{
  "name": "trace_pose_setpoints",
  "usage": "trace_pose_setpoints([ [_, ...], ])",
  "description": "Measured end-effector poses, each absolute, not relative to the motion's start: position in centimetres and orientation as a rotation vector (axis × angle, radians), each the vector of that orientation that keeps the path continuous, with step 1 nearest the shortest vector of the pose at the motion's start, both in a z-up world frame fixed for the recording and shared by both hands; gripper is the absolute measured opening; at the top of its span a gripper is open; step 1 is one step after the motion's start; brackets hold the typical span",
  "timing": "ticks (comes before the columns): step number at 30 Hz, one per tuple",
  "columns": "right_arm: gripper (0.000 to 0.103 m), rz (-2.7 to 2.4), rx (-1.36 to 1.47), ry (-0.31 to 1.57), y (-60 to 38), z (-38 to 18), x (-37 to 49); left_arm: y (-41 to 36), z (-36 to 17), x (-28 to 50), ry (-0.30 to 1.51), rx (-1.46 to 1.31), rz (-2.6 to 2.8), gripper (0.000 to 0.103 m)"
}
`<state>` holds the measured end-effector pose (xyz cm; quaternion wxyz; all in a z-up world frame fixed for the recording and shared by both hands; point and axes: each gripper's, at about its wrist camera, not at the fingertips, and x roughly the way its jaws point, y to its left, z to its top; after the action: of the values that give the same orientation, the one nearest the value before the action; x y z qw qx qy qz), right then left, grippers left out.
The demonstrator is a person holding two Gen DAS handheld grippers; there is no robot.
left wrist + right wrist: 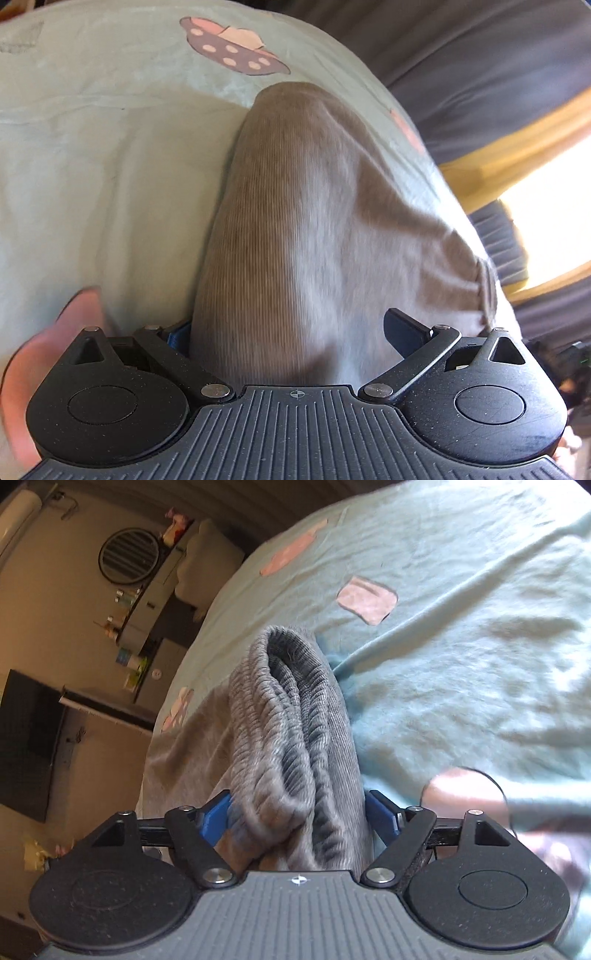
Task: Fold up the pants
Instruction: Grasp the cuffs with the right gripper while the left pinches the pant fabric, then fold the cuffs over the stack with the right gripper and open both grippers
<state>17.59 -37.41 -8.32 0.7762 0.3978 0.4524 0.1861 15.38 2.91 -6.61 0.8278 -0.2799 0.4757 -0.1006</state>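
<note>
Grey ribbed pants (295, 221) lie on a pale green bedsheet (92, 166). In the left wrist view a fold of the pants fabric bulges up between the blue-tipped fingers of my left gripper (295, 332), which is shut on it. In the right wrist view my right gripper (299, 812) is shut on the bunched elastic waistband of the pants (288, 720). The waistband stands up between the blue fingers (216, 814). The rest of the pants spreads to the left (184, 746) over the sheet.
The sheet (461, 646) carries pink and purple printed patches (232, 48). The bed edge runs along the left of the right wrist view, with a dark TV (29, 738), shelves with bottles (136, 627) and a round vent beyond. Dark curtains and a bright window (546, 229) are right of the left gripper.
</note>
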Motion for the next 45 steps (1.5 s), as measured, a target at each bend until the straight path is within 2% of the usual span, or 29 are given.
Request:
trace_pose_setpoints([
  [6,0.08,0.488,0.915,1.005,-36.5,-9.6,20.4,3.2,-6.7,18.5,1.018,-0.582,-0.271,0.102],
  [8,0.073,0.499,0.893,1.011,-36.1,-9.5,21.2,2.8,-6.6,19.1,0.999,-0.557,-0.29,0.1],
  [9,0.065,0.495,0.876,1.014,-35.8,-9.3,21.5,2.6,-6.5,19.3,0.978,-0.529,-0.3,0.092],
  [11,0.062,0.504,0.833,1.015,-35.3,-8.9,21.9,2.1,-6.5,19.5,0.948,-0.461,-0.307,0.076],
  [14,0.063,0.518,0.827,1.017,-35.1,-8.8,22.2,2.4,-7.0,19.7,0.935,-0.473,-0.329,0.079],
  [15,0.065,0.521,0.839,1.019,-35.1,-9.0,22.4,2.4,-7.1,19.7,0.933,-0.479,-0.336,0.087],
  [17,0.068,0.524,0.847,1.028,-34.9,-9.3,22.6,2.0,-7.1,19.7,0.927,-0.481,-0.365,0.095],
  [19,0.064,0.5,0.836,1.034,-34.6,-9.0,22.8,1.1,-6.8,19.6,0.925,-0.427,-0.346,0.094],
  [20,0.061,0.48,0.819,1.033,-34.3,-8.6,22.8,0.8,-6.5,19.5,0.921,-0.396,-0.337,0.085],
  [21,0.057,0.471,0.787,1.019,-33.9,-8.0,22.7,0.7,-6.3,19.3,0.916,-0.372,-0.329,0.071],
  [24,0.053,0.486,0.735,0.949,-33.1,-5.9,21.8,1.4,-5.6,19.2,0.909,-0.4,-0.32,0.055],
  [27,0.052,0.506,0.745,0.901,-32.4,-3.7,21.9,1.7,-4.7,19.0,0.886,-0.401,-0.319,0.042],
  [30,0.052,0.529,0.726,0.86,-31.7,-1.5,22.8,1.8,-3.1,19.1,0.842,-0.415,-0.339,0.039],
  [34,0.053,0.506,0.68,0.787,-31.4,1.1,24.6,1.5,-0.8,20.2,0.776,-0.426,-0.318,0.039],
  [35,0.055,0.486,0.667,0.774,-31.5,1.6,25.1,1.6,-0.5,20.5,0.767,-0.428,-0.29,0.046],
  [37,0.067,0.396,0.598,0.762,-31.6,2.2,26.0,1.7,-0.1,21.0,0.756,-0.429,-0.212,0.053],
  [38,0.07,0.335,0.572,0.752,-31.7,2.3,26.1,1.7,-0.2,21.0,0.767,-0.415,-0.198,0.06],
  [39,0.078,0.27,0.538,0.734,-31.8,2.4,25.8,1.6,-0.2,20.9,0.778,-0.392,-0.187,0.07],
  [40,0.081,0.212,0.492,0.712,-31.9,2.5,25.3,1.3,-0.3,20.5,0.783,-0.355,-0.177,0.074],
  [45,0.081,0.205,0.385,0.713,-31.4,1.4,22.3,-0.4,-1.9,16.2,0.769,-0.218,-0.136,0.082],
])
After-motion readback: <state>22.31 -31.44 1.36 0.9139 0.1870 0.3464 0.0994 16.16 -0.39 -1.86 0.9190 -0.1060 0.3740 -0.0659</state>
